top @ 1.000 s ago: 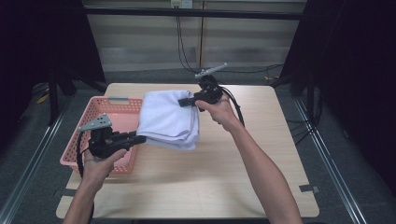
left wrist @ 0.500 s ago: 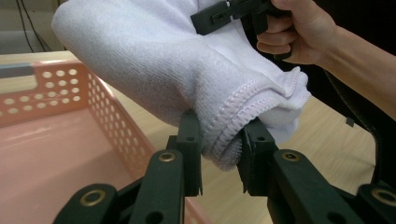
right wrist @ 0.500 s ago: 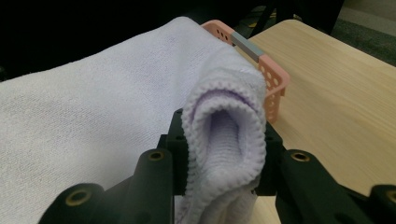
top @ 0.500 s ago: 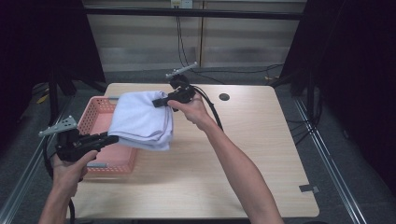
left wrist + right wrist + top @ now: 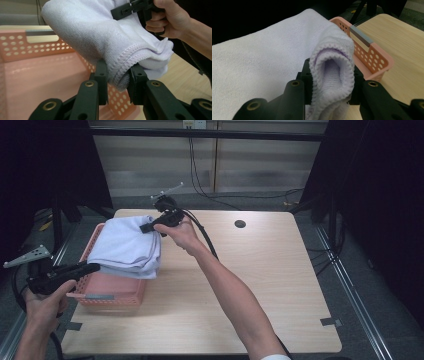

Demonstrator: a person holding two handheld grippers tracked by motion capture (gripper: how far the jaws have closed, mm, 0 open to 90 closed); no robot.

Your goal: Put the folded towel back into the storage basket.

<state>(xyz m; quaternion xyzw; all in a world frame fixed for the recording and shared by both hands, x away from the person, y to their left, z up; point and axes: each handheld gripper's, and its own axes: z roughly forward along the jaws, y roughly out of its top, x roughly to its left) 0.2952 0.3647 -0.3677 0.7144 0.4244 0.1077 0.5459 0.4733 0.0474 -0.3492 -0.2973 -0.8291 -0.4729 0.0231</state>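
Folded towel [image 5: 107,45] clamped between both grippers' jaws

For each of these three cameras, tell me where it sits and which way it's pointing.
High view: above the person's side, facing forward and down on the table; forearms, left gripper, right gripper.
Left gripper view: on that gripper, along jaws pinching the towel over the pink basket; the other hand beyond.
Right gripper view: along jaws clamping a towel fold.
Shared: towel, basket.
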